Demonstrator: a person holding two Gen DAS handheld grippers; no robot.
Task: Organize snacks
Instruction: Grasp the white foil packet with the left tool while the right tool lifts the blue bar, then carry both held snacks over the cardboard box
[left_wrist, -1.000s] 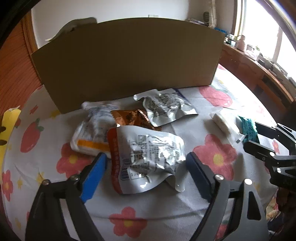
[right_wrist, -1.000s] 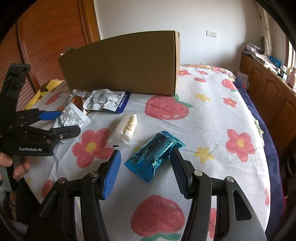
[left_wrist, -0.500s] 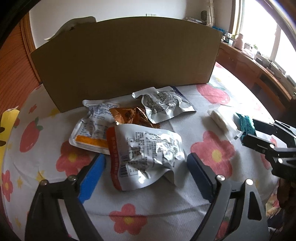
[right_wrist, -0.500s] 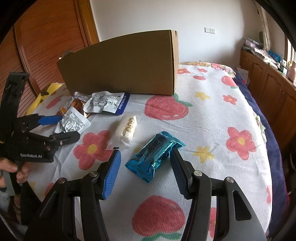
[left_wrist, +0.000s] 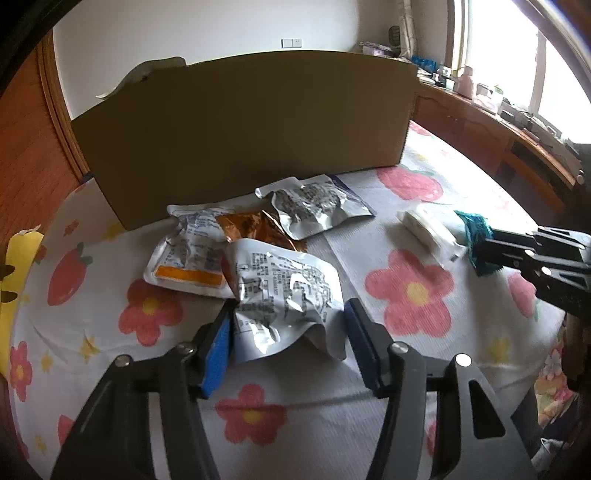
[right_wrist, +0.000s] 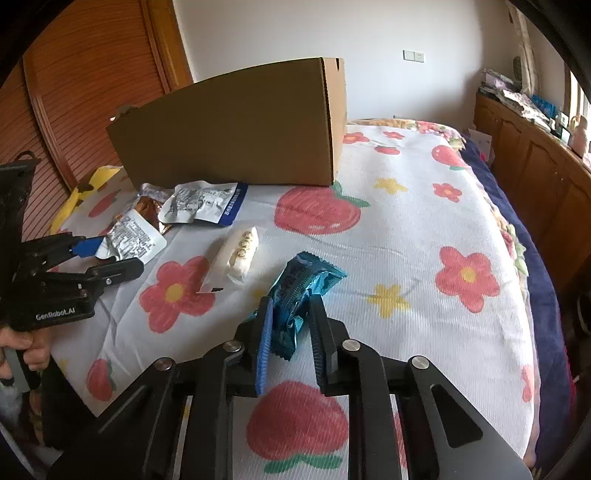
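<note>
On the flowered bedspread (right_wrist: 406, 221), several snack packets lie in front of a tall cardboard box (left_wrist: 240, 129). My left gripper (left_wrist: 288, 310) is closing around a crumpled silver packet (left_wrist: 284, 284). Its blue pads touch the packet's two side edges, which have buckled inward. My right gripper (right_wrist: 291, 301) is closing too. It pinches a shiny blue packet (right_wrist: 306, 277), tipped up on its edge between the pads. In the left wrist view the right gripper (left_wrist: 484, 245) shows at the far right with the blue packet (left_wrist: 474, 223).
Behind the silver packet lie a copper foil packet (left_wrist: 255, 225), a white and orange pouch (left_wrist: 184, 254) and a silver pouch with a blue edge (left_wrist: 314, 203). A white wrapped snack (right_wrist: 240, 251) lies between the grippers. A wooden cabinet (right_wrist: 535, 166) runs along the right.
Both grippers have closed in. The right one now squeezes the blue packet and has stood it on edge. The left pads have come in against the silver packet, which looks narrower.
</note>
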